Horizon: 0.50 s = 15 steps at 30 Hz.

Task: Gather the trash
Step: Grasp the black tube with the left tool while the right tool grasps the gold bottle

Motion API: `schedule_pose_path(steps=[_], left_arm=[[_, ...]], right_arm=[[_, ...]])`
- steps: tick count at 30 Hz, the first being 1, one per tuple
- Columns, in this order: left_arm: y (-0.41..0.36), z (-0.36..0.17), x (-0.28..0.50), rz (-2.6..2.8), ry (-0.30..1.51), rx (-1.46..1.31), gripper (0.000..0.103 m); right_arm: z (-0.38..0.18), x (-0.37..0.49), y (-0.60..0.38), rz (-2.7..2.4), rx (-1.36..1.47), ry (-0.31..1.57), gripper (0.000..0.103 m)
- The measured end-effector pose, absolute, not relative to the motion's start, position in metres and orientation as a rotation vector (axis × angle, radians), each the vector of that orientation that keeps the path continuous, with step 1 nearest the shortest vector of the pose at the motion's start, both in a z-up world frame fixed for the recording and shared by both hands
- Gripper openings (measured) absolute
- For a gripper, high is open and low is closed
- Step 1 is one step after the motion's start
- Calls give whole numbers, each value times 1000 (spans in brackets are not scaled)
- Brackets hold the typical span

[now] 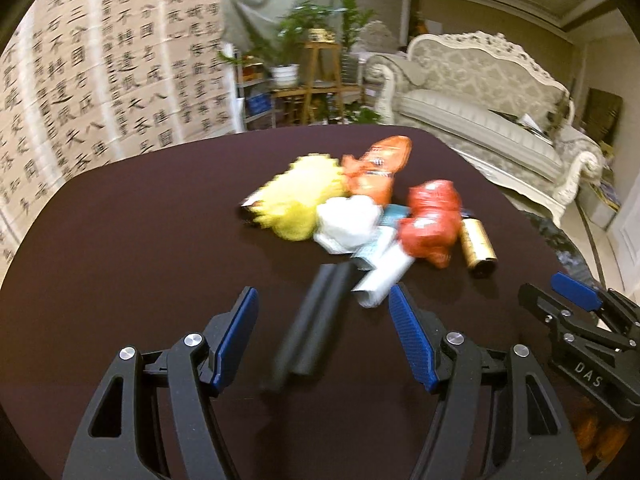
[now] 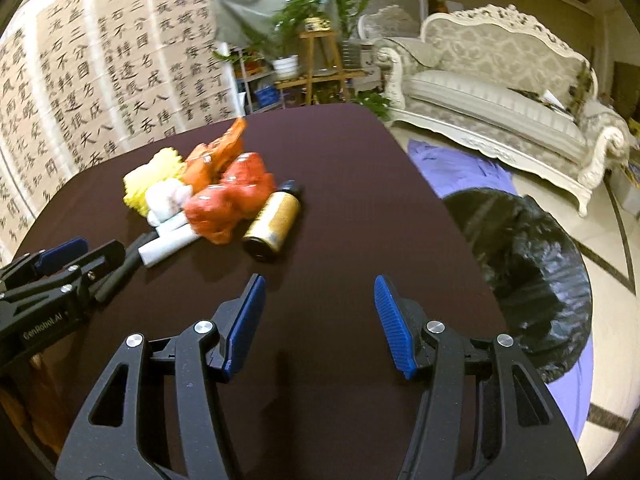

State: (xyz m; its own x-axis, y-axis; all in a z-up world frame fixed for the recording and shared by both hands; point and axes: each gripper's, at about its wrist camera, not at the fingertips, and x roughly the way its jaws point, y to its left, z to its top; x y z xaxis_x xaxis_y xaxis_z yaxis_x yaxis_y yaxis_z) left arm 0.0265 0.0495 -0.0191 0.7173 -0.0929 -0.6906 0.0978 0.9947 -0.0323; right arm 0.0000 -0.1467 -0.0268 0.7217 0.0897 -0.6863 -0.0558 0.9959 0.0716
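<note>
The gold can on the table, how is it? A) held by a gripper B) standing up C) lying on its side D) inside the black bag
C: the gold can lies on its side on the dark table, beside the red wrapper, with no gripper touching it.

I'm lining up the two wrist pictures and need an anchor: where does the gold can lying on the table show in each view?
Left wrist view: the gold can lies right of centre, at the right end of the trash pile, beside the red wrapper.
Right wrist view: the gold can lies left of centre, again just right of the red wrapper.
Shared landmark: the white ornate sofa, upper right in both.
</note>
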Motion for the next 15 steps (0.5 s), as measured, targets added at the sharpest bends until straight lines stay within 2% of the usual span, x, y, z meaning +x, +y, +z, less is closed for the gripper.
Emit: schedule_pose_path(steps=[6,11,15], left_arm=[[74,-28,35,-83,793,-4,60],[70,-42,42,-122,851,34,50],[66,-48,44,-142,879,59,47]], right_arm=[[-28,5,-140,81,35,770,55],[-30,8,-139,77,39,782,55],[-32,9,-141,80,41,788,55]])
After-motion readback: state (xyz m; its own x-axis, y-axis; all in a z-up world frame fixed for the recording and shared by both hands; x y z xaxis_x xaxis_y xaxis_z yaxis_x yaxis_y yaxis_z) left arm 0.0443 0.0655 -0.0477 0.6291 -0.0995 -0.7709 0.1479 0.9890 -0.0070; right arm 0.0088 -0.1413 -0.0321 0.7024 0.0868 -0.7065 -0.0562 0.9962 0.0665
